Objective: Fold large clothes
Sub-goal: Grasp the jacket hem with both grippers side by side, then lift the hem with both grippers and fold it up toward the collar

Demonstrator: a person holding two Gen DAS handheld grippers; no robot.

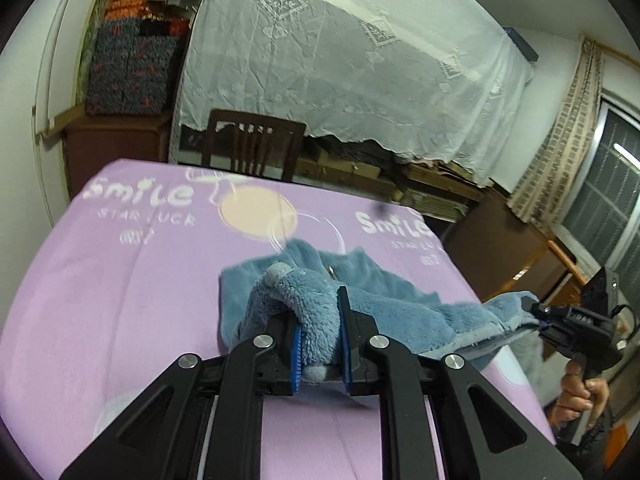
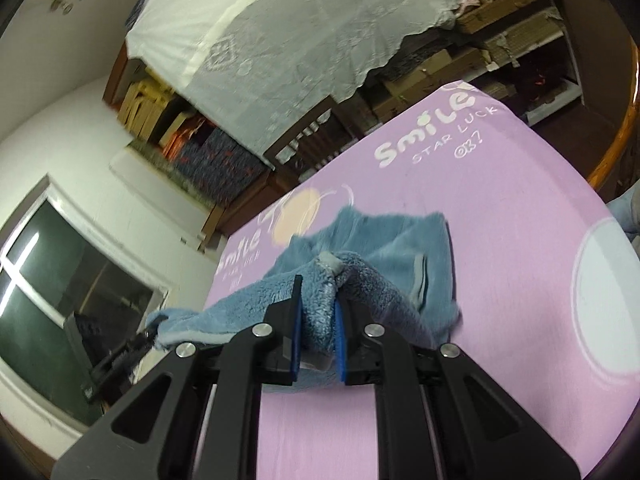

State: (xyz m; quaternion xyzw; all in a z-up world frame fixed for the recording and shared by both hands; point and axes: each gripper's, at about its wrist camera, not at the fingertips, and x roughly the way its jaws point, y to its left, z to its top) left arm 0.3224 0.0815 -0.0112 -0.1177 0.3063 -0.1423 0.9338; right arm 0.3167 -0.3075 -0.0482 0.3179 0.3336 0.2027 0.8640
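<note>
One blue fleece garment is held by two grippers above a lilac printed sheet.

The left gripper is clamped on a bunched edge of the garment, and the right gripper is likewise closed on a fold of the same fleece; the rest of the garment is draped on the sheet between and beyond them. The right gripper is also seen in the left wrist view, pinching a corner held off the sheet's edge. "Smile" is printed twice on the sheet in each view. One dark wooden chair, one white lace cloth over stacked shelving and one window are seen beyond.
</note>
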